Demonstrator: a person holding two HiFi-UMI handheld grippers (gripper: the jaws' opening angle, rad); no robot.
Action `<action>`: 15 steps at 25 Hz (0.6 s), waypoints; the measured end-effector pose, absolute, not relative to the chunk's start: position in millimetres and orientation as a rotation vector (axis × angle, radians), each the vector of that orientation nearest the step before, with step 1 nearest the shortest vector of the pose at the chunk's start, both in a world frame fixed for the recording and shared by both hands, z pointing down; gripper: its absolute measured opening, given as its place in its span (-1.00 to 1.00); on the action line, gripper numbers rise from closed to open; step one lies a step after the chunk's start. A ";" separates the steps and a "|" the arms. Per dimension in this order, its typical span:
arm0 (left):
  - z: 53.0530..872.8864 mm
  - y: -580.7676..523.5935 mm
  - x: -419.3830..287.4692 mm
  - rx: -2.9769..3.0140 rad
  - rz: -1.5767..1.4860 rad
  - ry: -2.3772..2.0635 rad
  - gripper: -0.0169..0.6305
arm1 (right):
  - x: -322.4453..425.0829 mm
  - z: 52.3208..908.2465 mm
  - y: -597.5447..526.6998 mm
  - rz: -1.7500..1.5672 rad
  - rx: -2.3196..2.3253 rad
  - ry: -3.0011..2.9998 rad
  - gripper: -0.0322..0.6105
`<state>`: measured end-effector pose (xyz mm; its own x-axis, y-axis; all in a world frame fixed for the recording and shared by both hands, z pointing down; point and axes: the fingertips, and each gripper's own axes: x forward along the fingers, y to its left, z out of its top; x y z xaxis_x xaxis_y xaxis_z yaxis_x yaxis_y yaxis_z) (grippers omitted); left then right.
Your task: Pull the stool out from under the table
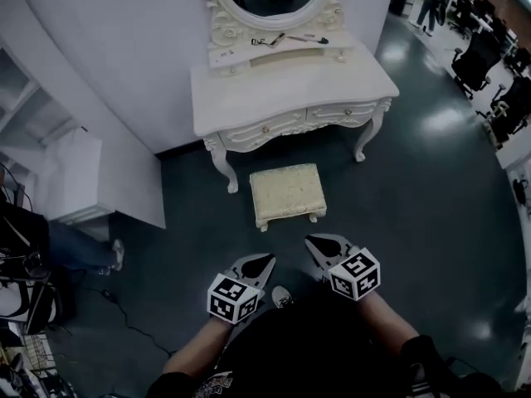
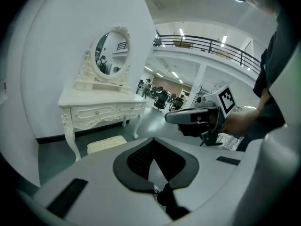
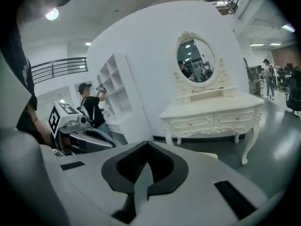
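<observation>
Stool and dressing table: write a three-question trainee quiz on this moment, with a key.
1. True or false: the right tongs grip the stool.
2. Where is the stool? A: on the floor in front of the dressing table. B: on the tabletop. C: lifted in the air.
3. Fill in: the left tongs and the right tongs are both ____ and empty.

Key: 1 false; 2 A; 3 shut.

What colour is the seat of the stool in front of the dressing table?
Pale cream-yellow; the stool shows best in the head view.
</observation>
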<state>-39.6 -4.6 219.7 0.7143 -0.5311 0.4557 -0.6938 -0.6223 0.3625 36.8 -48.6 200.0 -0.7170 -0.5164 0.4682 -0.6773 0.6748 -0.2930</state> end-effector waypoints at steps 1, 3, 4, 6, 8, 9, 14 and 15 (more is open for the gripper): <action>210.5 -0.3 -35.2 2.407 0.395 -0.925 -0.92 | 34.4 192.5 -41.2 0.636 0.921 -2.560 -0.81; 194.3 8.7 -28.1 2.411 0.356 -0.924 -0.92 | 33.0 179.1 -26.7 0.615 0.883 -2.590 -0.81; 186.8 11.9 -25.1 2.412 0.339 -0.929 -0.92 | 33.9 172.7 -21.0 0.604 0.865 -2.604 -0.81; 174.6 17.6 -18.3 2.413 0.316 -0.936 -0.92 | 37.9 161.9 -12.1 0.587 0.830 -2.622 -0.81; 168.8 25.1 -8.1 2.408 0.300 -0.941 -0.92 | 45.7 156.6 -2.7 0.580 0.794 -2.631 -0.81; 168.7 29.0 -1.3 2.402 0.293 -0.947 -0.92 | 51.7 155.7 2.1 0.579 0.777 -2.633 -0.81; 173.8 47.4 42.4 2.352 0.271 -0.960 -0.92 | 89.3 153.6 23.8 0.602 0.709 -2.636 -0.81; 173.0 51.0 52.4 2.353 0.277 -0.957 -0.92 | 97.0 153.2 28.3 0.609 0.697 -2.636 -0.81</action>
